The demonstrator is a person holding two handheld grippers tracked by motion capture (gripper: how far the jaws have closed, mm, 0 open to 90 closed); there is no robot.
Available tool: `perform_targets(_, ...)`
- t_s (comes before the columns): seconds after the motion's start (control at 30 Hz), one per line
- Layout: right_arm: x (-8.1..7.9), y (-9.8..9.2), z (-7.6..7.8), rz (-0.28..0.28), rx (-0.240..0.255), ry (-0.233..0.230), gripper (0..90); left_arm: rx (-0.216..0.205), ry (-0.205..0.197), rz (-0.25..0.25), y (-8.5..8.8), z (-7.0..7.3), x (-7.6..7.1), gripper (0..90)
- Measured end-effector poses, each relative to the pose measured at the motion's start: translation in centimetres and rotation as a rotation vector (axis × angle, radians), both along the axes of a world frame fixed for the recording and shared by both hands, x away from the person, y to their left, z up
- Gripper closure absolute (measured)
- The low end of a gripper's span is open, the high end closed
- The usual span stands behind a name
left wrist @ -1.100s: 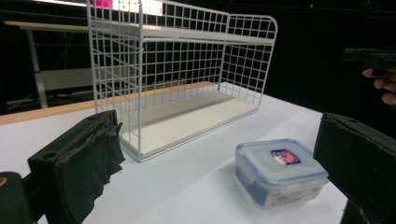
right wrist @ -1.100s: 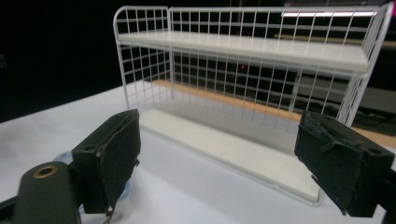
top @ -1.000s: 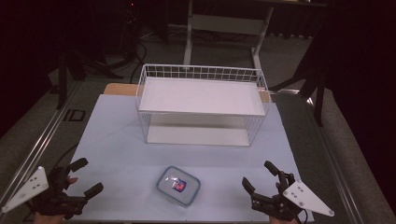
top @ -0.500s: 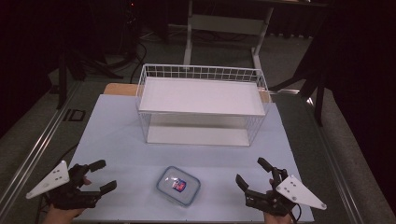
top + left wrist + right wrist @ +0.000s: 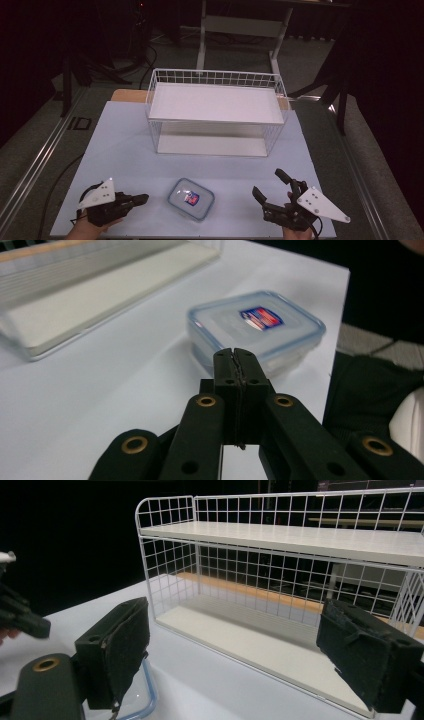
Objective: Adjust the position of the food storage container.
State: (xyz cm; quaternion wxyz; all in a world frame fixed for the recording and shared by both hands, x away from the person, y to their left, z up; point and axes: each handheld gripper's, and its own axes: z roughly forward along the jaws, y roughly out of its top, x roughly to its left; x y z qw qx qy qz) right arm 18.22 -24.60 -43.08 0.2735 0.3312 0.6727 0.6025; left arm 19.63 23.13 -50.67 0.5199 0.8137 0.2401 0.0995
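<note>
At the near edge of the counter (image 5: 125, 150), the left tool (image 5: 141, 199) lies low in the person's hand, its jaws pressed flat together with nothing between them; they have just been closing. In the left gripper view the joined tips (image 5: 235, 356) point straight at the box (image 5: 256, 330), which sits a little ahead of them, near but seemingly not touching, though the blur makes that gap hard to judge.

The box (image 5: 191, 198) is a clear, lidded container with a red and blue label on top. It rests flat on the counter between the two tools, closer to the left one, whose tips reach just short of the box's left side.

The right tool (image 5: 267, 186) sits well apart on the box's other side, jaws spread wide and holding nothing. In the right gripper view its two black pads (image 5: 117, 645) frame the scene, and a curved corner of the box (image 5: 145, 690) shows low beside the left pad.

Farther back, in the middle of the counter, stands a white wire rack (image 5: 215, 112) with an upper shelf and a lower one, both bare. The box lies well in front of it.
</note>
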Motion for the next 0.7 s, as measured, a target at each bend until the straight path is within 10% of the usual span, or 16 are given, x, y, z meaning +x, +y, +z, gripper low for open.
perform_targets(0.3,0.3,0.1,-0.1,0.009,0.015,0.008,13.8,0.088,0.036,-0.141,-3.7,-2.6,-0.7,90.0)
perform_targets(0.7,0.4,-0.4,-0.1,0.013,0.034,0.014,13.8,0.141,0.046,-0.206,-9.2,-3.1,-0.1,90.0)
